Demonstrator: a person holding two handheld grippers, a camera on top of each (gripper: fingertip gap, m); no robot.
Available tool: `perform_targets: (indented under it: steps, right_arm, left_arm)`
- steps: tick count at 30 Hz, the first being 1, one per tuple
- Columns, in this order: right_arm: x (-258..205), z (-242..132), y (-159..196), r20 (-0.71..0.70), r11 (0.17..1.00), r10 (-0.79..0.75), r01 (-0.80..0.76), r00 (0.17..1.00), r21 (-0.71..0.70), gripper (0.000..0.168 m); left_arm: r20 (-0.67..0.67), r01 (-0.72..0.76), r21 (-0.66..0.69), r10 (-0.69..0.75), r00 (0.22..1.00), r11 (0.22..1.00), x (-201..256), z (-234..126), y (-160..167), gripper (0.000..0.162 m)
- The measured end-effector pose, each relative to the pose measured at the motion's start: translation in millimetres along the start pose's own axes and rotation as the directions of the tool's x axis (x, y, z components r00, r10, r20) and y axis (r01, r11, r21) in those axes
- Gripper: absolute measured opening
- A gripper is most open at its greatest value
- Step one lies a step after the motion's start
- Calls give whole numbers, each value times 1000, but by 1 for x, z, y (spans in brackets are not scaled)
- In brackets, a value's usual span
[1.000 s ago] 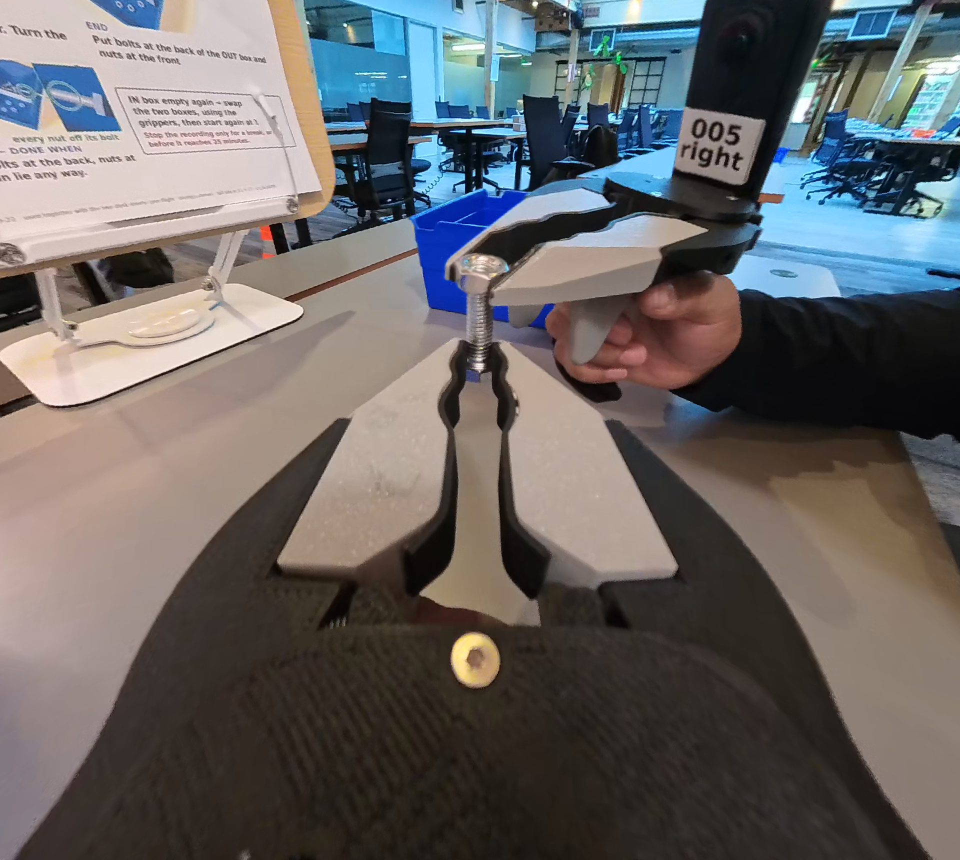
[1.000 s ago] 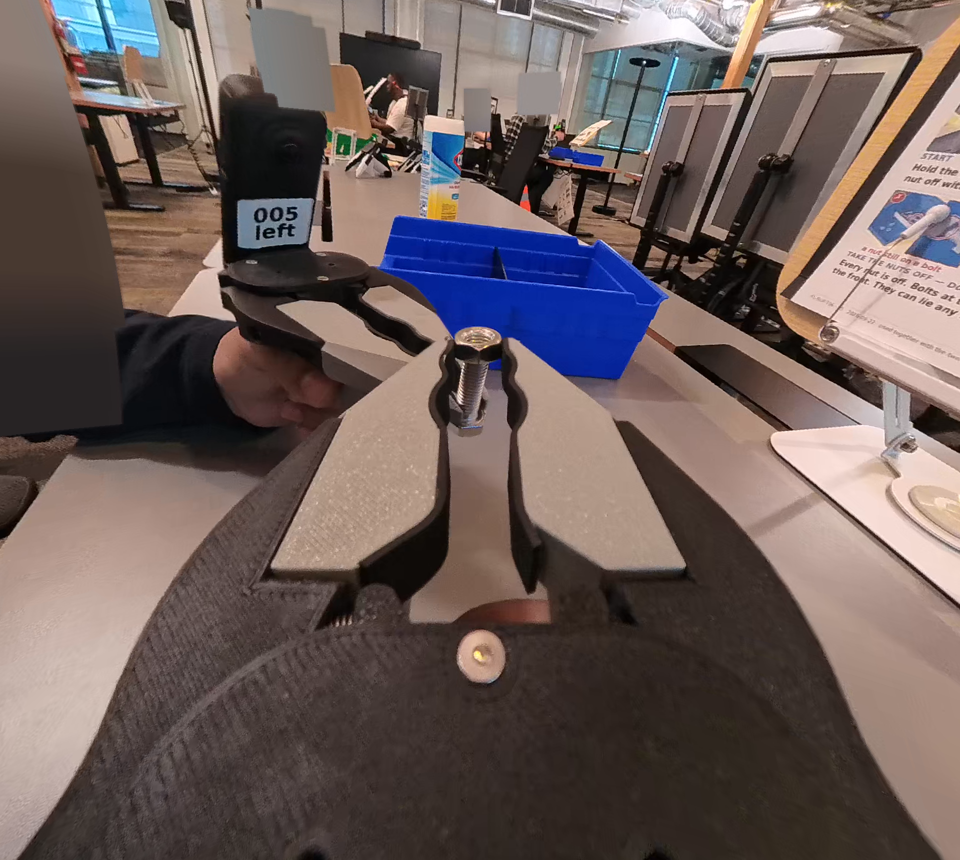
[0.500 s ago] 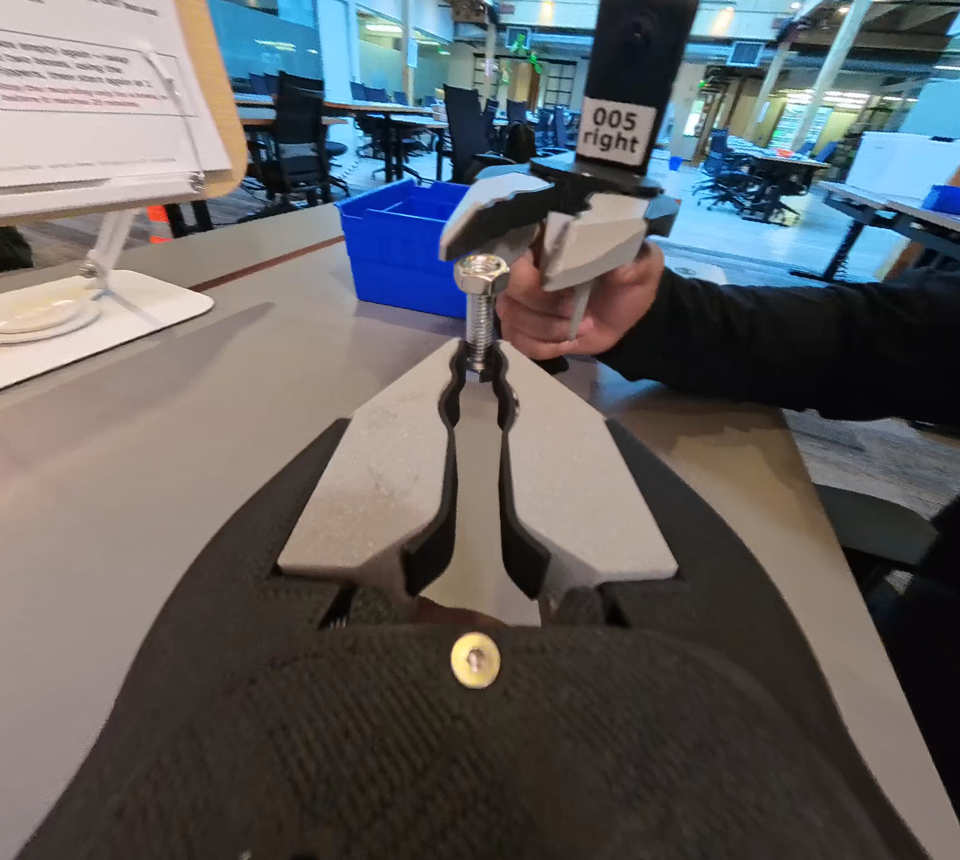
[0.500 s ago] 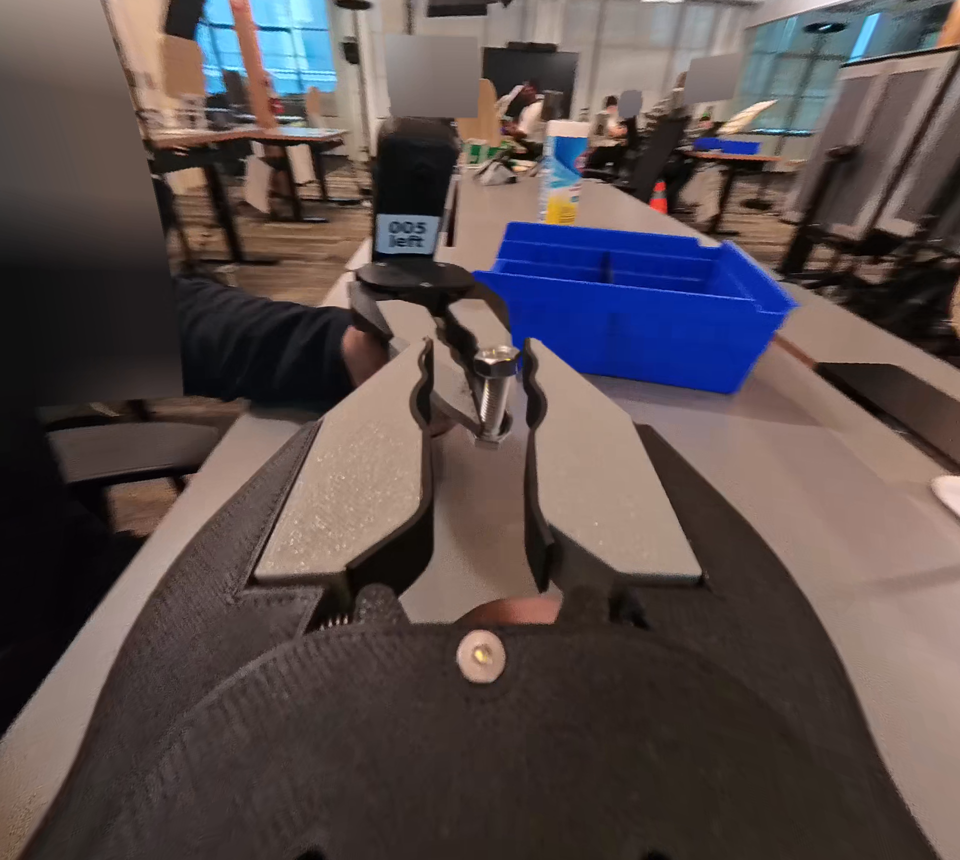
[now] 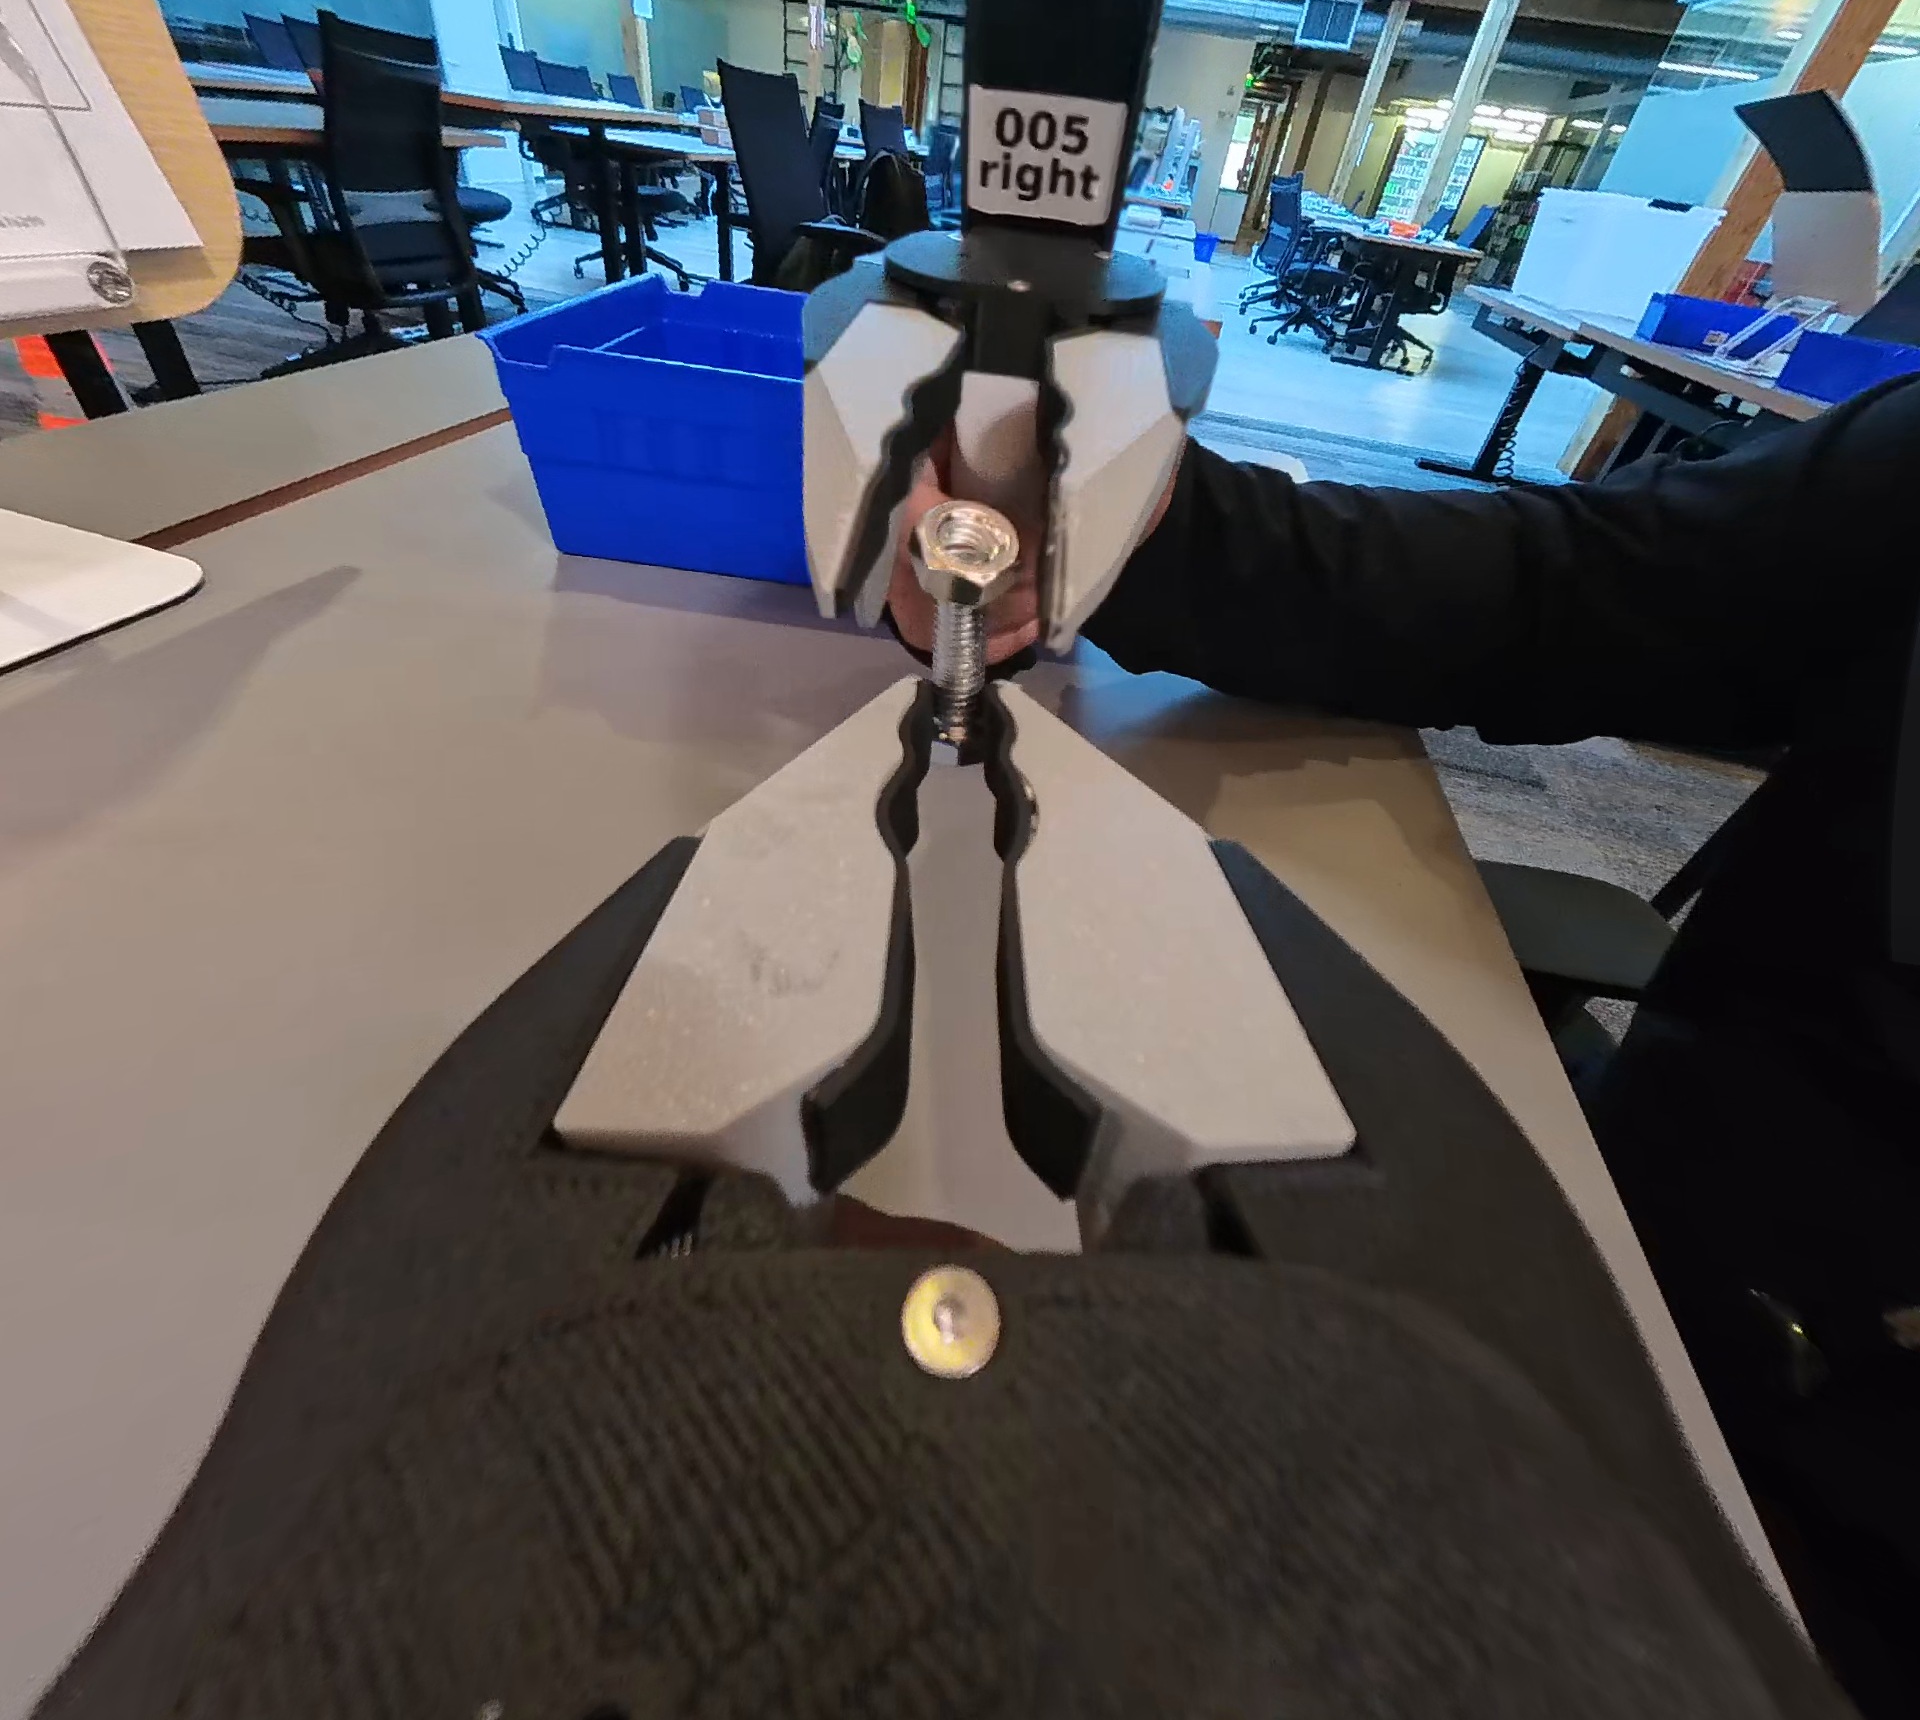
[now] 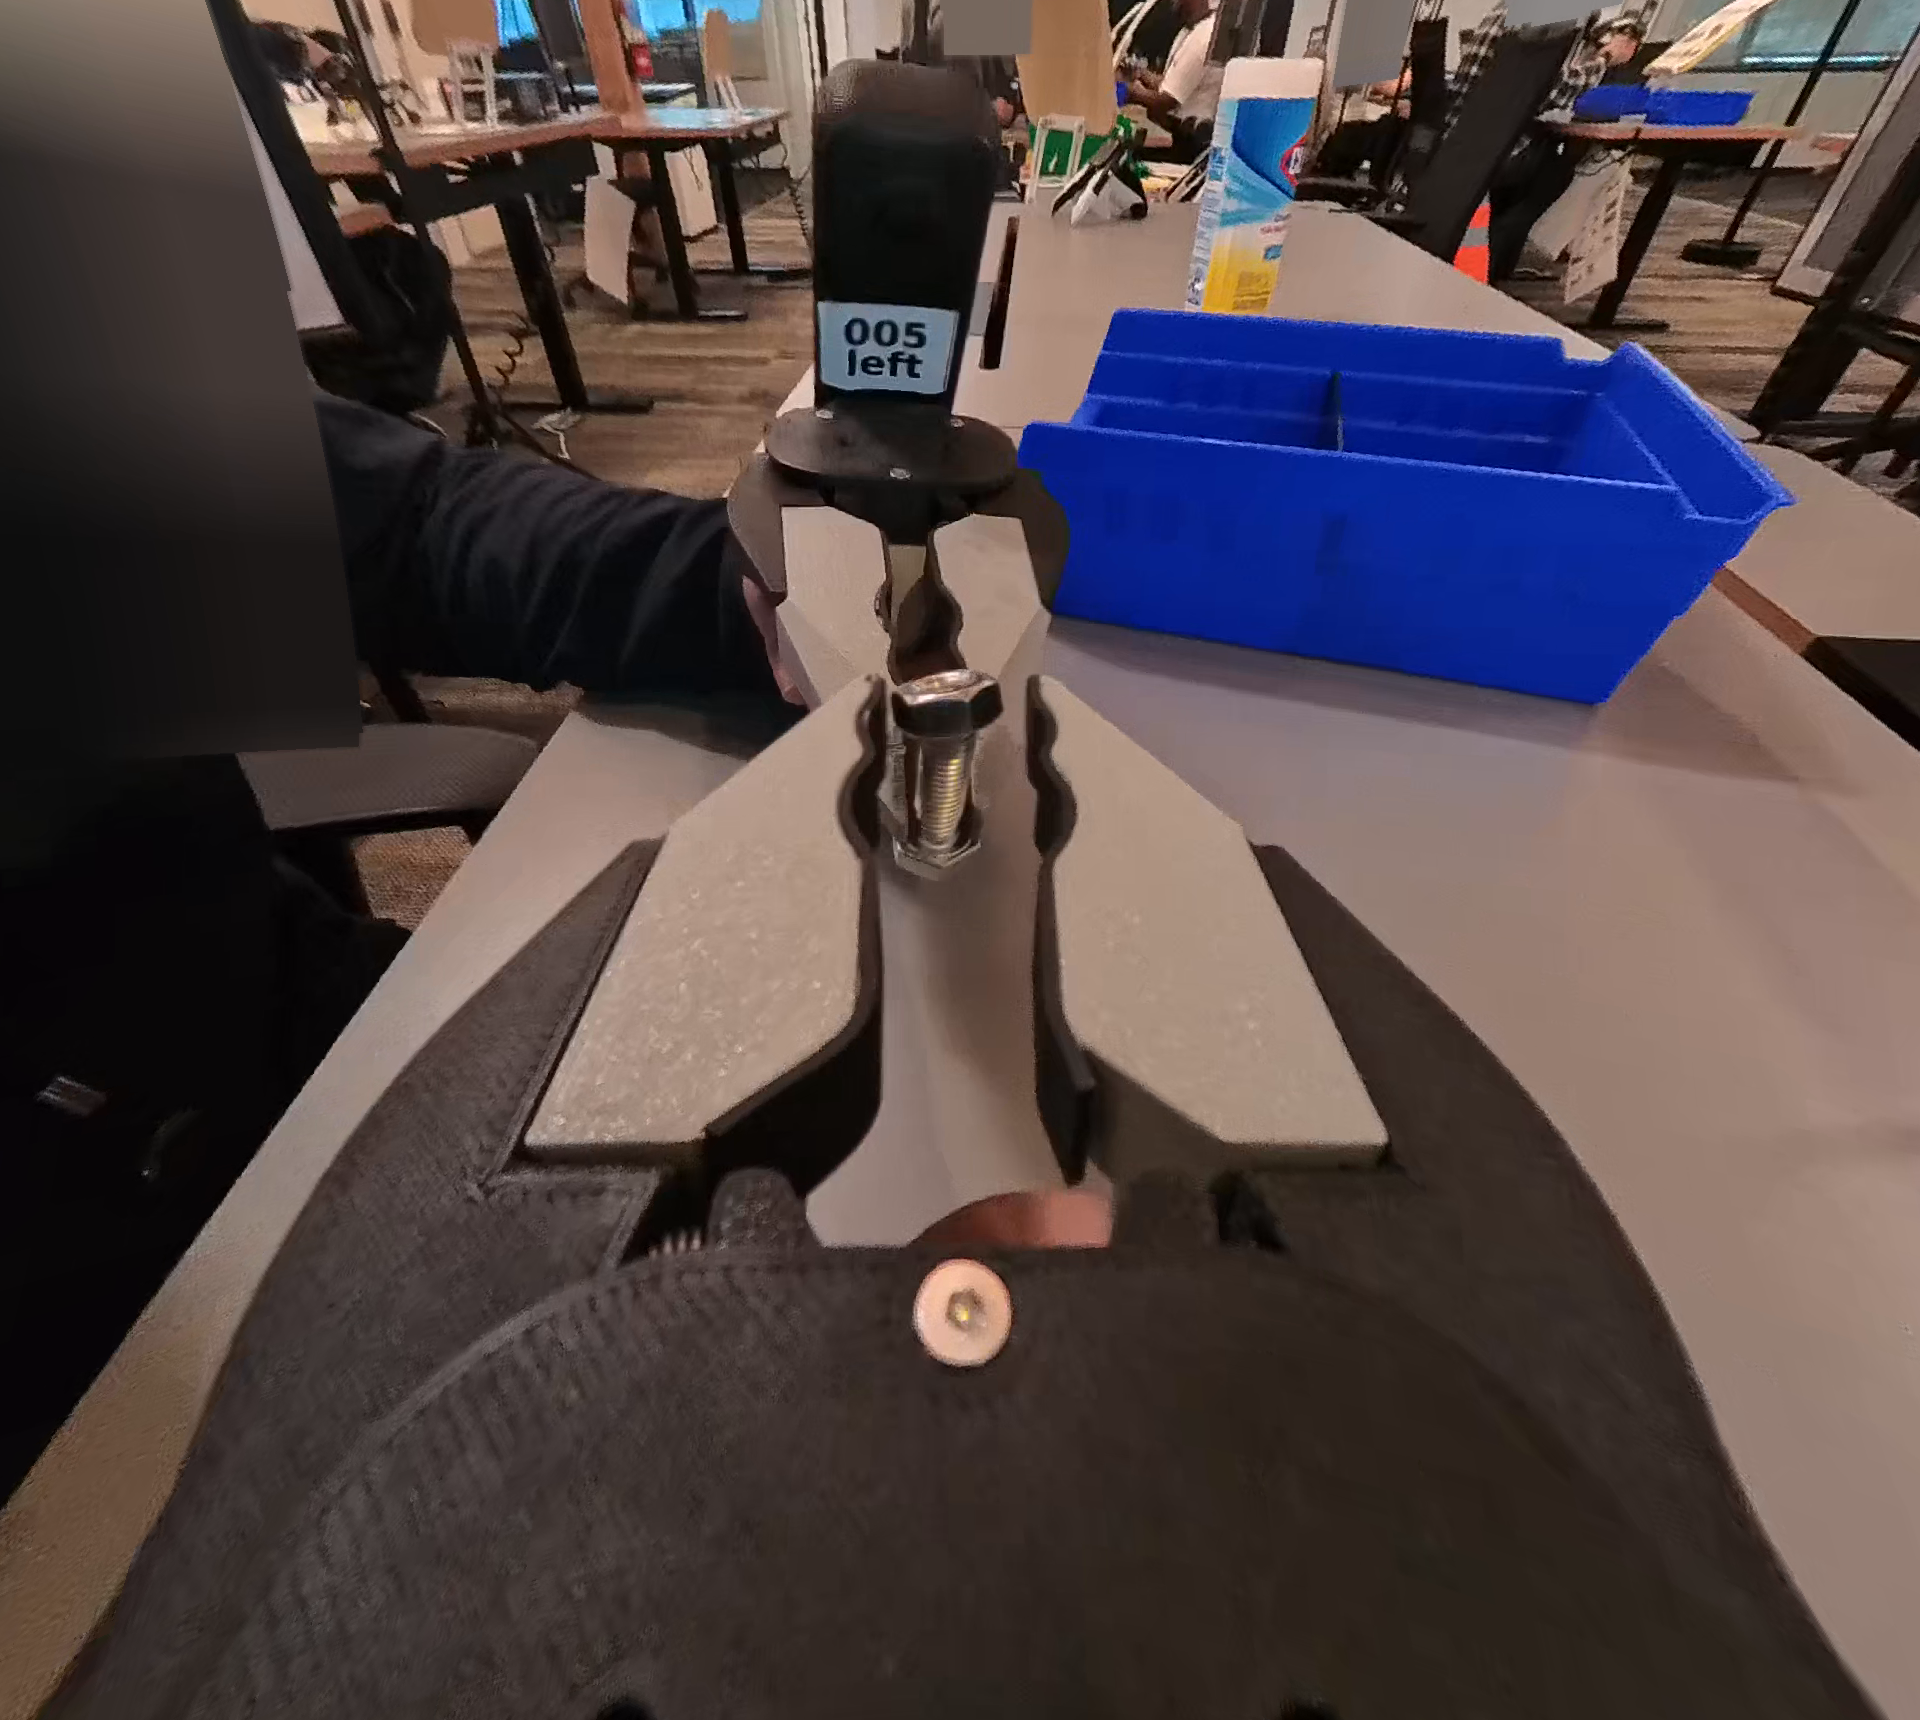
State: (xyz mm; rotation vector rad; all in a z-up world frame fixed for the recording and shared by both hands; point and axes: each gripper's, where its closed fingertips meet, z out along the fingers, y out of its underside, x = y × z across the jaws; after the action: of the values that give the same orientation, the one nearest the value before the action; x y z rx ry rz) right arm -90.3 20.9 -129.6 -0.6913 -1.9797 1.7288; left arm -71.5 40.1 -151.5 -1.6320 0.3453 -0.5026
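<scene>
our left claw (image 5: pixel 958 725) is pinched nearly shut on the lower end of a bolt (image 5: pixel 958 631), which stands upright with a nut (image 5: pixel 964 550) at its top. our right claw (image 6: pixel 948 771) faces it, spread apart around the bolt and touching neither side. a blue bin (image 6: pixel 1392 517) sits on the grey table (image 5: pixel 312 735) just beyond the claws.

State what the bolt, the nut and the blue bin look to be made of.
Bolt: bright plated steel, by its shiny silver threads and head.
Nut: same shiny metal, likely zinc-plated.
Bin: moulded plastic, by its uniform matte blue and thin walls.
</scene>
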Motion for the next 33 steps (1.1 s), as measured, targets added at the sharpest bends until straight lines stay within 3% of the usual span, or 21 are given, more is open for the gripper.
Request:
perform_targets:
  steps: [2,10,15,21,27,33]
  right_arm:
    - [0,0,-1,-4,1000,-9,9,1000,9,17]
    - [3,0,-7,-31,999,-17,18,999,46,17]
    - [23,-10,-16,-112,994,58,-47,992,103,16]
    - [54,-3,57,-249,953,146,-204,957,-225,17]
    - [42,7,127,-211,822,30,-144,977,-551,17]
    - [39,5,133,-181,811,-10,-98,983,-576,27]
  left_arm:
    - [4,1,5,-1,1000,1000,-1,-1,-1,6]
    - [7,13,23,-13,1000,1000,-3,-2,-4,6]
    - [90,-33,-12,34,995,999,-19,-9,-1,6]
    - [305,30,-24,-21,952,999,-70,-43,-2,6]
    - [357,67,65,-86,930,996,-86,-57,-10,6]
    - [326,57,69,-76,942,996,-80,-52,-11,6]
